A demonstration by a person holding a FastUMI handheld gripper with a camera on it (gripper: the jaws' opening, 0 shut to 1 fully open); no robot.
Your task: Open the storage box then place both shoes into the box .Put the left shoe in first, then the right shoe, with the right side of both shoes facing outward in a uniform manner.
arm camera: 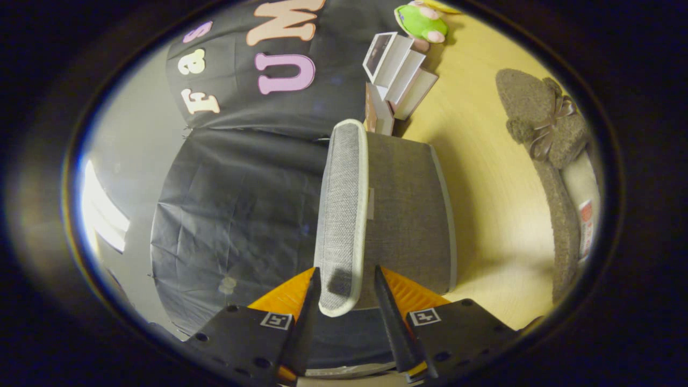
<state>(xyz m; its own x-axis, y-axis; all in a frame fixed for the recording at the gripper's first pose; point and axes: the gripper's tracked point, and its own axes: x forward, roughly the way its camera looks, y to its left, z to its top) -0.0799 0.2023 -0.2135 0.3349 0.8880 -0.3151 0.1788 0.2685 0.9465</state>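
Straddling the near corner of the grey woven fabric lid (344,215), the gripper (346,282) was seen spread, fingers not pressing it. The grey fabric storage box (408,215) was set just beyond; a brown fuzzy bow-trimmed slipper (543,123) lay on the pale wooden table (484,177).

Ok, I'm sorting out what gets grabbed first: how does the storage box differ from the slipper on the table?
The storage box is grey woven cloth with pale piping; the slipper is brown, fuzzy, with a bow. The edge of the box's lid sits between the gripper's open jaws; the slipper lies apart to one side, untouched. Both rest on the wooden table.
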